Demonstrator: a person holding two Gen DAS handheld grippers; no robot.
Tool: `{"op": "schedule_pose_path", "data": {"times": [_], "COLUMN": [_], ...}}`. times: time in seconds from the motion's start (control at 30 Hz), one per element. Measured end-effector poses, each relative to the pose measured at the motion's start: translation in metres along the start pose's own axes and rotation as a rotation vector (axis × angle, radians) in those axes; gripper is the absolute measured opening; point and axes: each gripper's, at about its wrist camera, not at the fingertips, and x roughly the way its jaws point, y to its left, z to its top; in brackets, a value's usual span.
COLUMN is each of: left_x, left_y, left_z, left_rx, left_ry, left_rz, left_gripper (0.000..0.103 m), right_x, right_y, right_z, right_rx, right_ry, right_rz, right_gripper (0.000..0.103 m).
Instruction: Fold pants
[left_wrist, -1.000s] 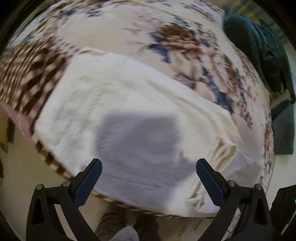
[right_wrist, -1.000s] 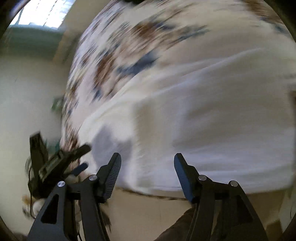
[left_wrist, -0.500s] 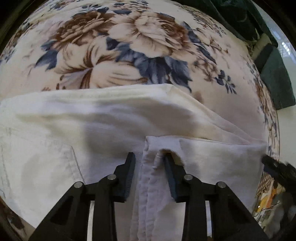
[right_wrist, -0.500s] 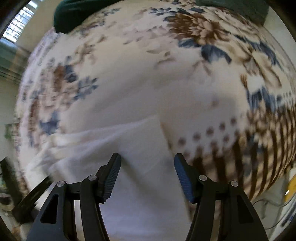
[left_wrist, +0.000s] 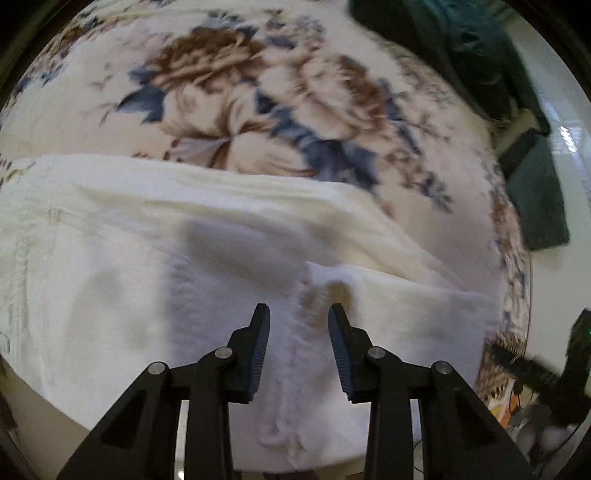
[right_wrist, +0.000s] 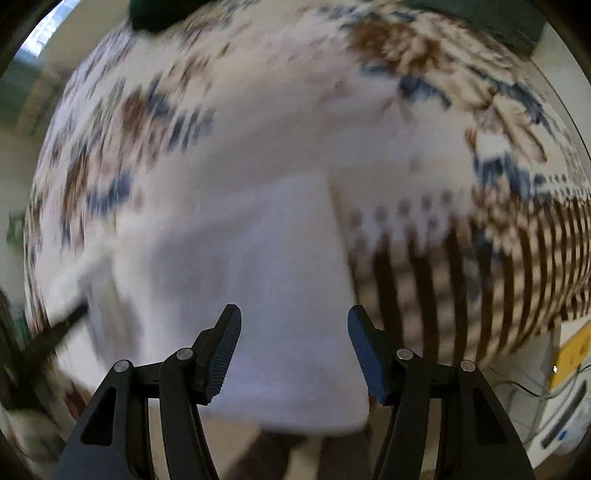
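White pants (left_wrist: 147, 266) lie across the near edge of a bed with a floral blanket (left_wrist: 258, 92). In the left wrist view a bunched hem or waistband edge (left_wrist: 306, 332) runs between the fingers of my left gripper (left_wrist: 299, 314); the jaws are partly open and clear of the cloth. In the blurred right wrist view the pants (right_wrist: 251, 266) end at a straight edge beside the blanket's brown stripes (right_wrist: 480, 266). My right gripper (right_wrist: 293, 317) is open and empty above that end of the pants.
Dark green cloth (left_wrist: 461, 48) and a dark green folded item (left_wrist: 535, 199) lie at the bed's far right. The bed edge and floor run just below both grippers. Cables and clutter (right_wrist: 554, 406) sit on the floor at right.
My left gripper has opened a little and pulled back from the bunched edge. My right gripper has shifted slightly over the pants' end; the view is blurred with motion.
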Motion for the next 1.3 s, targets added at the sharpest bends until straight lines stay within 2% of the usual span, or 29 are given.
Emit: {"op": "schedule_pose_path", "data": {"times": [0.1,0.17,0.2,0.23,0.33,0.43,0.47,0.5,0.6,0.67,0.77,0.83,0.93,1.03,1.13,1.17,1.23,1.3], "left_x": [0.006,0.022,0.029,0.032,0.023,0.011,0.005,0.002,-0.004,0.002,0.008,0.015,0.028,0.025,0.027,0.029,0.029,0.025], "left_y": [-0.019,-0.017,-0.008,0.003,0.013,0.009,0.004,-0.001,-0.02,-0.025,-0.031,-0.036,-0.033,-0.03,-0.014,-0.006,0.011,0.013], "left_z": [-0.025,-0.048,-0.06,-0.069,-0.078,-0.075,-0.071,-0.067,-0.056,-0.055,-0.059,-0.065,-0.074,-0.073,-0.069,-0.068,-0.067,-0.067], "left_rx": [0.103,0.135,0.114,0.083,0.065,0.054,0.058,0.065,0.089,0.082,0.084,0.106,0.153,0.16,0.119,0.088,0.018,0.013], "left_ry": [0.052,0.123,0.168,0.193,0.192,0.188,0.167,0.145,0.086,0.109,0.117,0.138,0.15,0.149,0.153,0.166,0.187,0.186], "left_rz": [0.043,0.107,0.113,0.1,0.073,0.091,0.107,0.11,0.088,0.066,0.023,0.042,0.07,0.062,0.116,0.112,0.054,0.04], "left_gripper": [0.033,0.033,0.034,0.036,0.041,0.042,0.04,0.04,0.04,0.04,0.04,0.04,0.04,0.04,0.04,0.043,0.043,0.043], "right_x": [0.029,0.041,0.042,0.038,0.01,-0.009,-0.006,0.002,0.013,0.008,0.023,0.039,0.045,0.035,0.027,0.025,0.019,0.01], "right_y": [-0.003,-0.019,-0.024,-0.029,-0.029,-0.001,0.004,0.012,0.026,0.039,0.048,0.04,0.017,-0.012,-0.05,-0.06,-0.075,-0.08], "right_z": [-0.035,-0.049,-0.052,-0.053,-0.045,-0.024,-0.018,-0.011,-0.006,-0.013,-0.021,-0.024,-0.026,-0.026,-0.023,-0.019,-0.015,-0.009], "right_rx": [-0.055,-0.014,0.004,0.02,0.054,-0.005,-0.004,0.002,0.003,-0.063,-0.106,-0.09,-0.056,-0.018,0.053,0.076,0.105,0.077], "right_ry": [0.142,0.228,0.249,0.25,0.173,0.073,0.073,0.083,0.141,0.147,0.197,0.217,0.203,0.183,0.182,0.184,0.181,0.179], "right_rz": [-0.126,-0.144,-0.151,-0.143,-0.045,0.025,0.047,0.07,0.113,0.194,0.178,0.148,0.068,0.009,-0.007,0.0,0.011,-0.019], "right_gripper": [0.06,0.057,0.055,0.054,0.054,0.052,0.038,0.032,0.031,0.031,0.031,0.03,0.0,0.0,0.0,0.0,0.0,0.0]}}
